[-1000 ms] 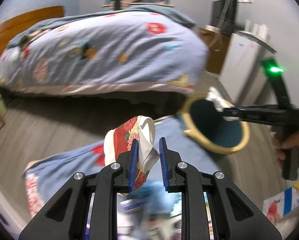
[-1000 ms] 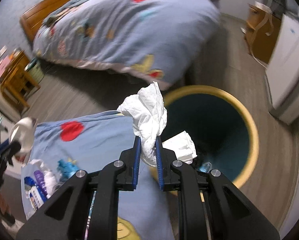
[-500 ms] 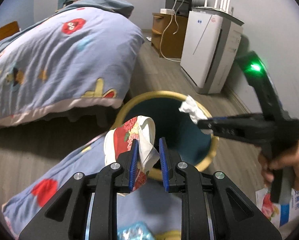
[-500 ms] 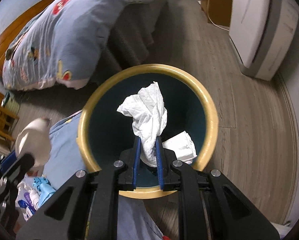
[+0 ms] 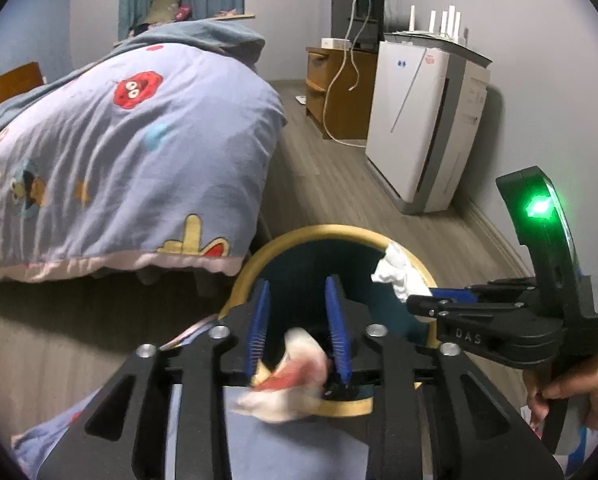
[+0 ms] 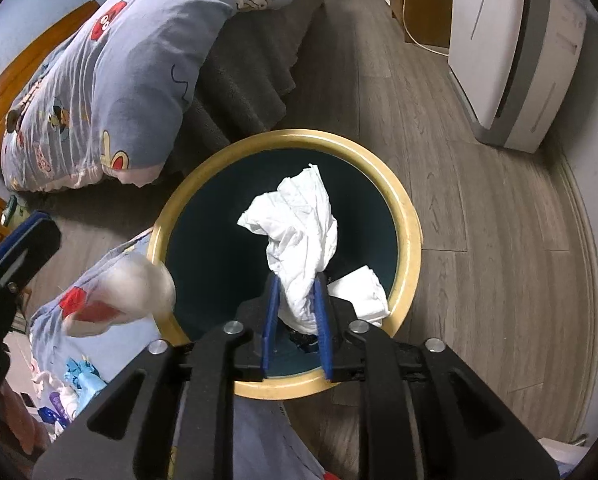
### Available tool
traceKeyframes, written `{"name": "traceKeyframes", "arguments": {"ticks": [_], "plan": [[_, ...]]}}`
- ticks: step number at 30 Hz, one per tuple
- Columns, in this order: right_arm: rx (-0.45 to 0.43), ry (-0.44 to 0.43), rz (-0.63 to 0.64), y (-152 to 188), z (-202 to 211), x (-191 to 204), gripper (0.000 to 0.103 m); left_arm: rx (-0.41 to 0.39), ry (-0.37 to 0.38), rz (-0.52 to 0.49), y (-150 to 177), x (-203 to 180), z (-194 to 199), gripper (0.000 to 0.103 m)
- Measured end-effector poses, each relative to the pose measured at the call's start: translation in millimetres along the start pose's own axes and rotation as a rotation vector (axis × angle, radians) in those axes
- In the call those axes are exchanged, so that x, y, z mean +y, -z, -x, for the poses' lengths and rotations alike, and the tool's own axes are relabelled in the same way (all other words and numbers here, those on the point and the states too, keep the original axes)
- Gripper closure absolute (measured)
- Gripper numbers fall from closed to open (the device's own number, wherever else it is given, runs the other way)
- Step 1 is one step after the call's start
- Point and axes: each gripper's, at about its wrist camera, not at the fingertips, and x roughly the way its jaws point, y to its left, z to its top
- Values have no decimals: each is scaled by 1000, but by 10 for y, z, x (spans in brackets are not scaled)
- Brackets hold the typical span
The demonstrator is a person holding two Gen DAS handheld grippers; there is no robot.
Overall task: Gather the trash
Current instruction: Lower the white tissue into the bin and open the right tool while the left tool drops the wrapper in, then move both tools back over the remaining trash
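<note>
The right gripper (image 6: 295, 312) is holding its jaws clamped on a crumpled white tissue (image 6: 299, 236), which is sticking up out of them directly over the dark mouth of the trash bin (image 6: 409, 240). In the left wrist view the same tissue (image 5: 397, 270) is showing at the tip of the right gripper (image 5: 419, 304), just above the bin's far rim. A second wad of white paper (image 6: 361, 290) is lying inside the bin against its wall, close beside the right jaws.

The left gripper (image 5: 299, 316) is standing with its jaws spread apart and gripping nothing. A red-and-white floral wrapper (image 5: 287, 380) is showing as a motion blur low between them, at the near rim of the bin (image 5: 251, 268). From the right wrist view the wrapper (image 6: 127, 292) is a pale blur with a red patch, hanging at the bin's left rim; whether it is touching the rim cannot be told.

The bin, with its tan rim and dark inside, is sitting on the wood floor (image 6: 499, 240) near the foot of a bed (image 5: 119, 152) covered in a blue cartoon quilt. A white appliance (image 5: 423, 128) is standing against the wall beyond it.
</note>
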Motion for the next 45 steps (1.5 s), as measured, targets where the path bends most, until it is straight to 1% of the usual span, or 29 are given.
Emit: {"name": "traceKeyframes", "arguments": {"ticks": [1,2,4,5,6,7,9,12,14,19,21,24,26,29,31,33,36,40,42,45], "plan": [[-2,4,4,1,28,19,69,1,-1,9,9,18,38,63],[-5,8,10,0,55,30,63,2,-1,17,18,36,77,59],[-16,14,31,0,132,87,57,-4,-7,28,57,84,206,53],[-23,14,40,6,170,104,50,-7,-12,31,79,109,271,47],[-34,15,55,12,221,140,45,-10,-17,35,104,138,343,42],[-43,15,66,21,259,164,36,-13,-26,42,138,179,445,40],[-65,14,97,45,363,240,23,-24,-44,58,199,260,635,30],[-97,-6,132,109,518,350,11,-36,-83,99,333,444,968,20],[-100,-26,151,155,598,418,11,-34,-119,127,460,586,1210,17],[-113,-52,164,279,799,558,11,-7,-192,168,790,880,1731,16],[-114,-63,171,366,882,653,10,-1,-214,173,931,955,1906,16],[-106,-75,193,544,980,841,10,17,-265,191,1222,1067,2164,15],[-96,-87,199,678,1016,978,10,29,-278,208,1395,1112,2252,15],[-64,-113,186,885,1013,1176,9,64,-300,251,1665,1219,2346,15],[-42,-115,187,999,984,1287,9,78,-298,281,1794,1290,2387,15],[-35,-107,195,1103,962,1382,8,86,-313,283,1914,1343,2424,15],[-10,-99,199,1237,898,1525,8,129,-354,291,2118,1487,2409,15],[13,-112,197,1343,799,1710,8,193,-363,378,2358,1766,2336,15],[18,-101,217,1373,730,1829,8,212,-379,381,2428,1838,2308,15],[33,-87,236,1397,610,1966,8,268,-383,377,2551,1917,2191,15]]}}
